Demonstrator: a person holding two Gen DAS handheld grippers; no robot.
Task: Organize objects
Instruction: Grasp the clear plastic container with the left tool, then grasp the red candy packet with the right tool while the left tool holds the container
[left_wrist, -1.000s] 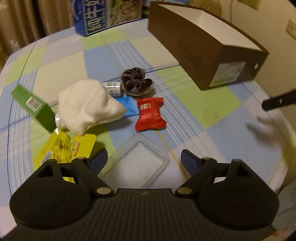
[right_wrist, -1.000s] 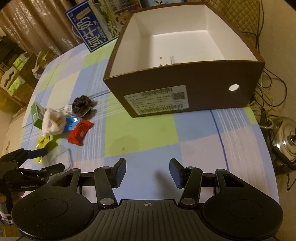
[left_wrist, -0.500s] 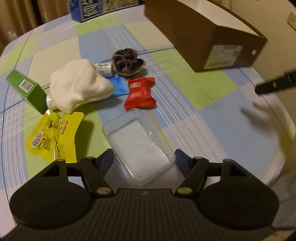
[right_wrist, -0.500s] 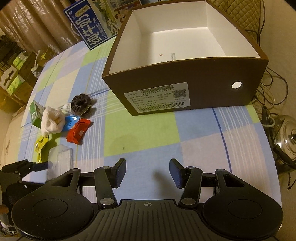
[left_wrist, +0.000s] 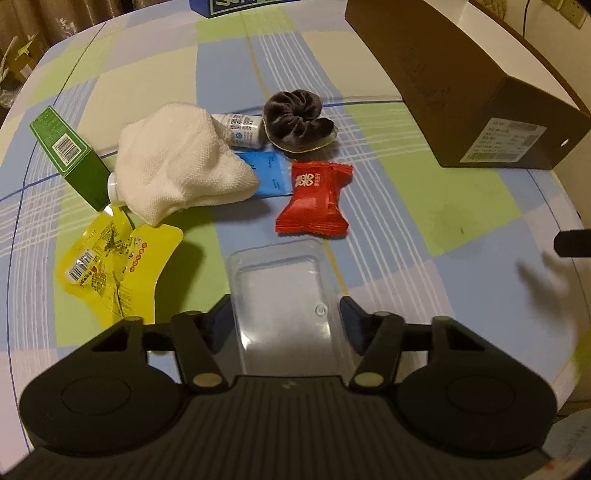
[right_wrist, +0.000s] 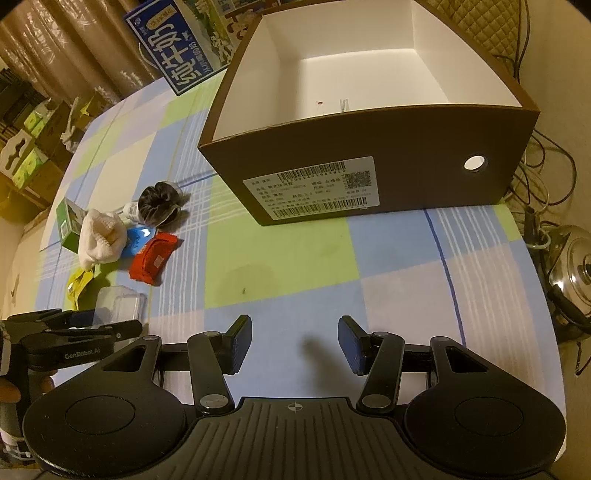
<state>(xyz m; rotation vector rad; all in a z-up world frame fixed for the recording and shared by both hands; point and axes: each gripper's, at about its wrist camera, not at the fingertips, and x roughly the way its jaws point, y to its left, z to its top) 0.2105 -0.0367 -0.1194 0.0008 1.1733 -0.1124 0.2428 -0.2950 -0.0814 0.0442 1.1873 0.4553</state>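
Brown box nearly bare, clear tray empty

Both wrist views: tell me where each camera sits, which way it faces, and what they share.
Left wrist: sits behind the left tongs, looking forward and down at the pile; its two fingers flank a clear plastic tray, with the right tongs' tip at the right edge.
Right wrist: sits behind the open right tongs, facing the open brown box over bare tablecloth; the left tongs and a bit of hand show at lower left.
Shared: brown box, tray, red packet, white cloth.
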